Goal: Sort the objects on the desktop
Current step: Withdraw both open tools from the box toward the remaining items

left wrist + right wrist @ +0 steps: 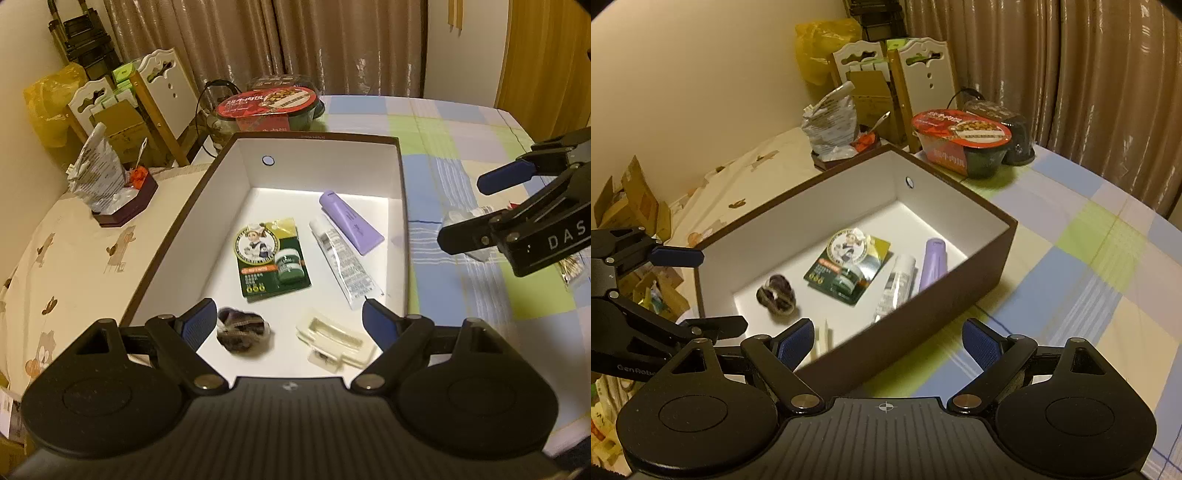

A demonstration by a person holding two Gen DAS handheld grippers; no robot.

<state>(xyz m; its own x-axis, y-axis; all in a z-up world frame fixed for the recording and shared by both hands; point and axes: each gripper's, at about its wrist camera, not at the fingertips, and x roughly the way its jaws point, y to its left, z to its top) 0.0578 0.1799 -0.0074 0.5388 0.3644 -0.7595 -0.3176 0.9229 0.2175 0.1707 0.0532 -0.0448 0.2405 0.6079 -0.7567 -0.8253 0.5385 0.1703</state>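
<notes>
As jaws gape, scrunchie (pixel 243 332) between, box (pixel 177 236)

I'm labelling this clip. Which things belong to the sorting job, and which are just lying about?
Job:
box
green card pack
purple tube
white tube
dark hair tie
cream clip

Lying about:
noodle bowl
crumpled bag
small dark tray

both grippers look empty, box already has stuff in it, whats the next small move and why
Probably swing the right gripper down toward the small clear item on the checked cloth right of the box. Both grippers are open and hold nothing, the left gripper hovers over the box, and that item sits outside the box beside the right gripper.
</notes>
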